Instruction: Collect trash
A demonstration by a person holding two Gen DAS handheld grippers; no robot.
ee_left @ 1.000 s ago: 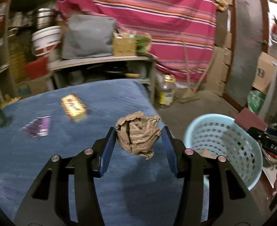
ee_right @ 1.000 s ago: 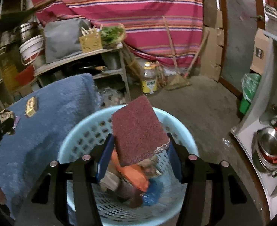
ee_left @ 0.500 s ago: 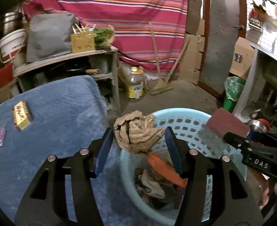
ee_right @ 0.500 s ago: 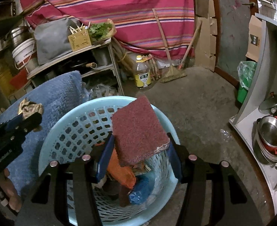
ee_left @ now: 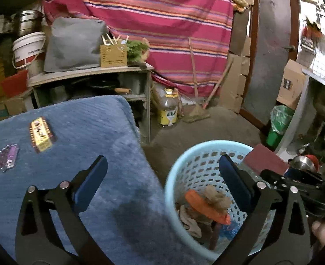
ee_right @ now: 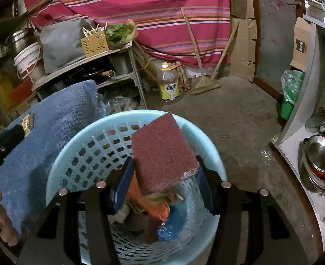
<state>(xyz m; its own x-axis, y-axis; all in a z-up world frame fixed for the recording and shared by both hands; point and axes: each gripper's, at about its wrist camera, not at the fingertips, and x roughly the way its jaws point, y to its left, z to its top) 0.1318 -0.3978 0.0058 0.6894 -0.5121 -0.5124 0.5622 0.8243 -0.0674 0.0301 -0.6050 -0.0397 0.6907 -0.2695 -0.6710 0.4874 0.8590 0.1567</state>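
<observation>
My left gripper (ee_left: 162, 174) is open and empty, spanning the table edge and the light blue basket (ee_left: 185, 165). A crumpled brown paper ball (ee_left: 217, 198) lies in the basket on an orange wrapper (ee_left: 197, 201). My right gripper (ee_right: 163, 172) is shut on a maroon scouring pad (ee_right: 162, 152) and holds it above the basket (ee_right: 74, 161); the pad also shows in the left wrist view (ee_left: 265, 161). A yellow snack packet (ee_left: 40, 134) and a purple wrapper (ee_left: 6, 158) lie on the blue cloth-covered table (ee_left: 96, 143).
A shelf unit (ee_left: 91, 75) with a grey bag, a box and greens stands behind the table. An oil bottle (ee_left: 169, 110) and a broom (ee_left: 197, 110) stand on the concrete floor. A green bin (ee_right: 289, 103) and a counter with pots (ee_right: 321, 154) are at the right.
My left gripper has opened and the brown paper ball has dropped into the basket. The left view has swung a little back toward the table. The right gripper still holds the pad above the basket.
</observation>
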